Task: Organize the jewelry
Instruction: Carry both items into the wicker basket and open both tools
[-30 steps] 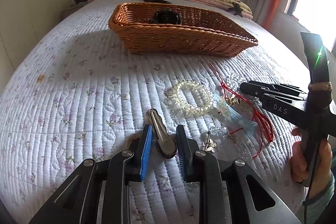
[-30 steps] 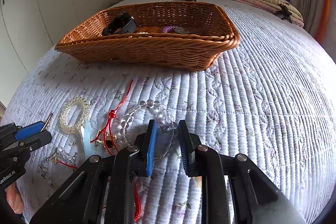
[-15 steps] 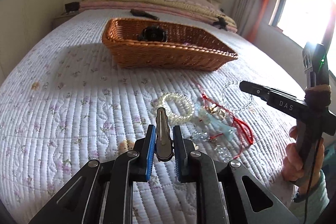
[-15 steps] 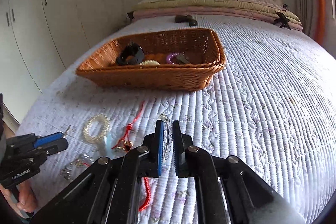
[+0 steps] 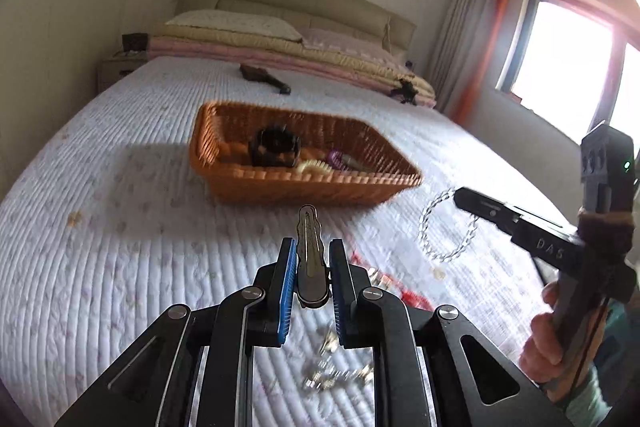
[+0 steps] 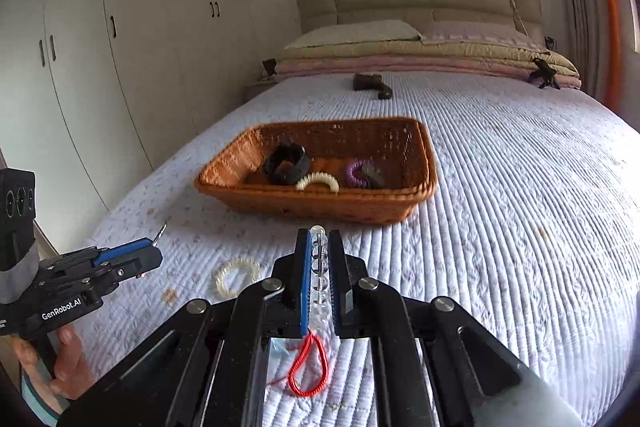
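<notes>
A quilted bed [image 6: 500,187] fills both views, with a wicker basket [image 6: 320,205] at frame centre holding a black band [image 6: 286,163], a cream bracelet [image 6: 318,181] and a purple coil [image 6: 356,173].

In the left wrist view the left claw [image 5: 312,269] is clamped on a metal hair clip [image 5: 310,247], held clear of the quilt with its tip pointing at the basket's near wall. At centre right of that frame the right claw [image 5: 460,195] grips a clear bead bracelet [image 5: 444,227], which hangs below it as an open loop. The right wrist view shows the same beads [image 6: 319,267] pinched edge-on between the blue pads.

Both pieces look ready to be carried to the basket. To do that well, each claw would likely need to clear the near rim before letting go, since the dangling loop could snag on the wicker edge. Lowering into a bare patch of the basket floor, away from the pieces already inside, and releasing one claw at a time would probably keep the two from crowding each other.

A pale coil bracelet [image 6: 236,277] lies on the quilt at lower left of the right wrist view, a red cord [image 6: 310,367] at bottom centre, and small silver pieces [image 5: 336,371], blurred, at the bottom of the left wrist view.
</notes>
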